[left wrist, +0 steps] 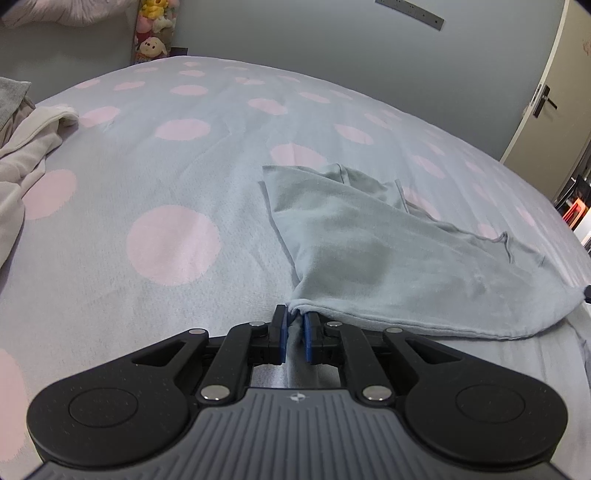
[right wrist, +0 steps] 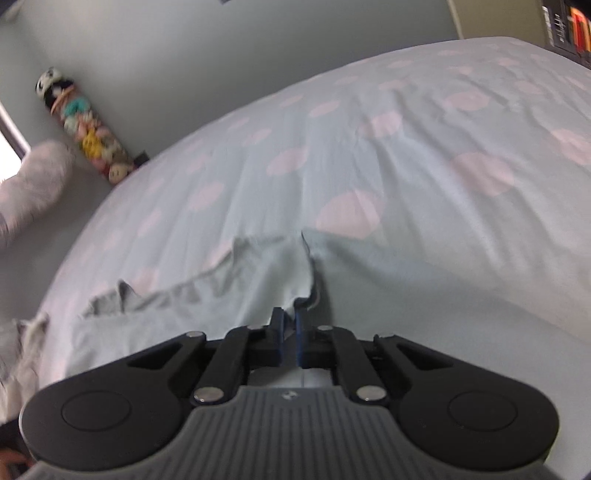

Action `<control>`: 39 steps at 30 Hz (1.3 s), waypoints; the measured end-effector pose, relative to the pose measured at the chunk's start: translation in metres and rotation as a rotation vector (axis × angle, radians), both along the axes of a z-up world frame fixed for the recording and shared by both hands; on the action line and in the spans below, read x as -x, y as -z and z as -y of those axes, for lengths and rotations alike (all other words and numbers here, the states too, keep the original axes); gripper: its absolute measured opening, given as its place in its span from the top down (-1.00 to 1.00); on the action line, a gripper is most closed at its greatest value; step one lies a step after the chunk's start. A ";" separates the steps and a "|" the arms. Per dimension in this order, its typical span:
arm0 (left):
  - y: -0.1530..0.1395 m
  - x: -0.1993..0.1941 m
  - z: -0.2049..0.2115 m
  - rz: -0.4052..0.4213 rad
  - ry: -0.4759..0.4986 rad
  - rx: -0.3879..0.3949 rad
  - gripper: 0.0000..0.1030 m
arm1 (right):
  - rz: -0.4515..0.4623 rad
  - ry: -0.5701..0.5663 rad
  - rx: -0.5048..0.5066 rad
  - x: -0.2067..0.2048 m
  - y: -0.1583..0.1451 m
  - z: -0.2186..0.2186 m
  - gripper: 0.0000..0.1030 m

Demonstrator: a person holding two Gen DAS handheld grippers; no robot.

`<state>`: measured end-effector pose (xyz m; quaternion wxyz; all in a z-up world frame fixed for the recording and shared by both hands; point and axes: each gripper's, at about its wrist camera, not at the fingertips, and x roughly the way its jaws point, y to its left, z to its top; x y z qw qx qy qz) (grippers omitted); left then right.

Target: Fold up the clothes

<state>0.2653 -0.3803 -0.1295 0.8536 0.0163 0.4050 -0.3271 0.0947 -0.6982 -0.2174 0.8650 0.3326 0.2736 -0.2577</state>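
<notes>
**Both grippers pinch the pale blue garment on the dotted bed**

No box, basket or other container shows in either view; everything lies on the bed (left wrist: 184, 177), whose light blue cover carries large pink dots.

The pale blue-grey soft cotton garment (left wrist: 369, 240) lies on that cover, right of centre in the left wrist view, partly doubled over with loose flaps and a hemmed edge running along its near side. One corner of it is drawn up off the cover into the left gripper (left wrist: 294, 325).

The left gripper's black jaws with blue pads are nearly together, clenched on that bunched corner; cloth is visible between the pads and hanging below them.

In the right wrist view, which is blurred, the garment (right wrist: 258, 273) spreads away to the left. The right gripper (right wrist: 290, 325) has its jaws almost closed, and a fold of the garment's edge runs into the narrow gap between the pads, so it too grips the cloth.

A crumpled cream-white garment (left wrist: 29, 147) lies at the bed's left side, well apart from the blue one. A column of small plush toys (left wrist: 155, 29) stands against the grey wall behind the bed.
</notes>
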 end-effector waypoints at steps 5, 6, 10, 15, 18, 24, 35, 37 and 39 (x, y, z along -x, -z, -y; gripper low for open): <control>-0.003 0.002 -0.001 0.006 -0.004 -0.011 0.88 | -0.126 0.023 -0.006 0.006 0.008 -0.009 0.88; -0.004 0.002 -0.002 0.005 -0.004 -0.012 0.88 | -0.156 0.032 -0.017 0.007 0.015 -0.010 0.88; -0.006 -0.002 -0.007 -0.021 0.001 -0.015 0.87 | -0.169 0.051 -0.031 0.012 0.036 -0.011 0.88; -0.014 -0.012 -0.017 -0.070 -0.027 -0.065 0.87 | -0.176 0.065 -0.039 0.013 0.039 -0.010 0.84; -0.019 -0.019 -0.031 -0.068 -0.059 -0.094 0.88 | -0.208 0.067 0.008 0.017 0.032 -0.017 0.69; -0.033 -0.016 -0.035 -0.071 -0.013 0.032 0.87 | -0.181 0.126 0.054 0.053 0.015 -0.024 0.69; -0.005 -0.001 -0.004 -0.096 0.049 -0.060 0.86 | -0.248 0.297 0.105 0.169 -0.018 -0.023 0.68; -0.007 -0.003 -0.007 -0.114 0.033 -0.040 0.86 | -0.268 0.345 0.121 0.199 -0.031 -0.019 0.68; -0.009 -0.004 -0.009 -0.119 0.022 -0.029 0.86 | -0.285 0.393 0.140 0.228 -0.046 -0.017 0.54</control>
